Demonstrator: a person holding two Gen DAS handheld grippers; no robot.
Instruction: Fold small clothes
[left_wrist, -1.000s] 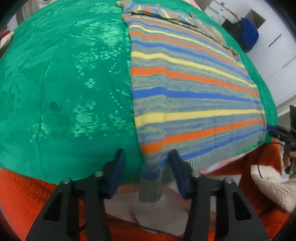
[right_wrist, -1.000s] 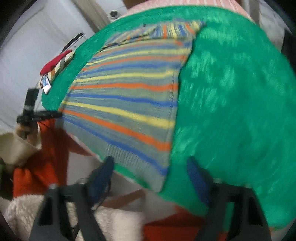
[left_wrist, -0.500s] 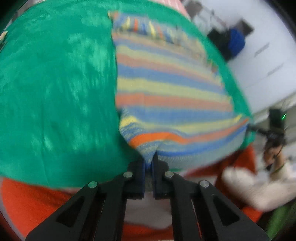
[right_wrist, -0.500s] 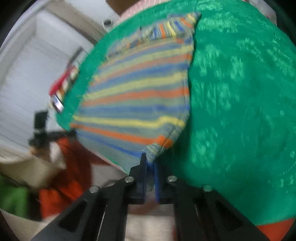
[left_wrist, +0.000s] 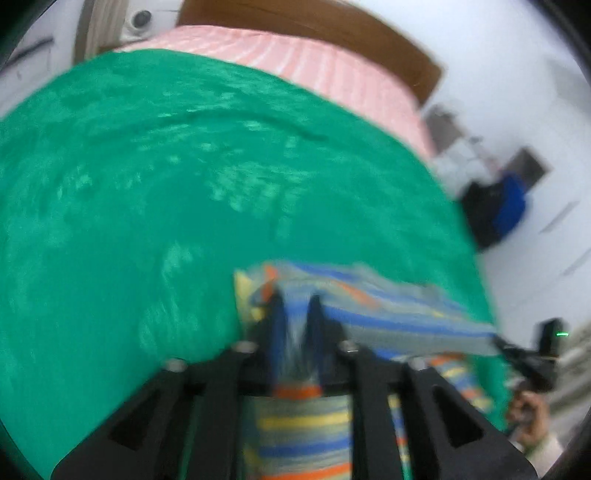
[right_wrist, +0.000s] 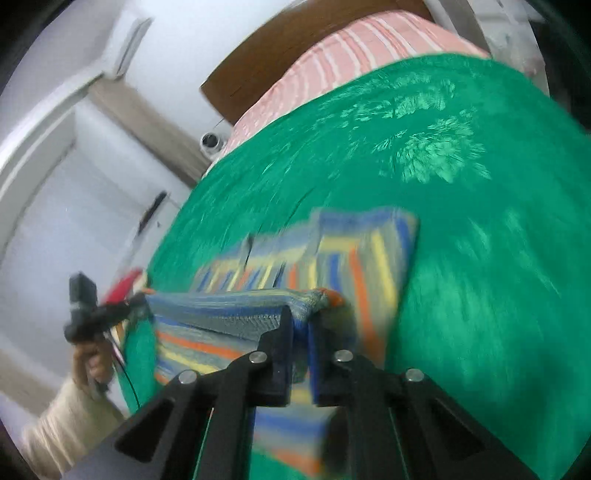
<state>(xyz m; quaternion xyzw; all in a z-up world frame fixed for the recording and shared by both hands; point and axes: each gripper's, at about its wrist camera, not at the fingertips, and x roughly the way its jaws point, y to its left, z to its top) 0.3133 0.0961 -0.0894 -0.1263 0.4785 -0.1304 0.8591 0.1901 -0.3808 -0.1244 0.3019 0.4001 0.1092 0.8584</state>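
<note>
A striped knit garment in blue, yellow, orange and grey lies on a green bedspread. My left gripper is shut on one hem corner and holds it above the rest of the garment. My right gripper is shut on the other hem corner. The lifted hem stretches taut between the two grippers and hangs over the far part of the garment. Both views are blurred by motion.
A pink striped sheet and a brown headboard lie beyond the green bedspread. White cupboards stand on one side. A dark and blue bag sits on the other side.
Both grippers closed on the near hem corners, then lifted and carried the hem forward over the garment toward its far end. The garment now doubles over itself.
</note>
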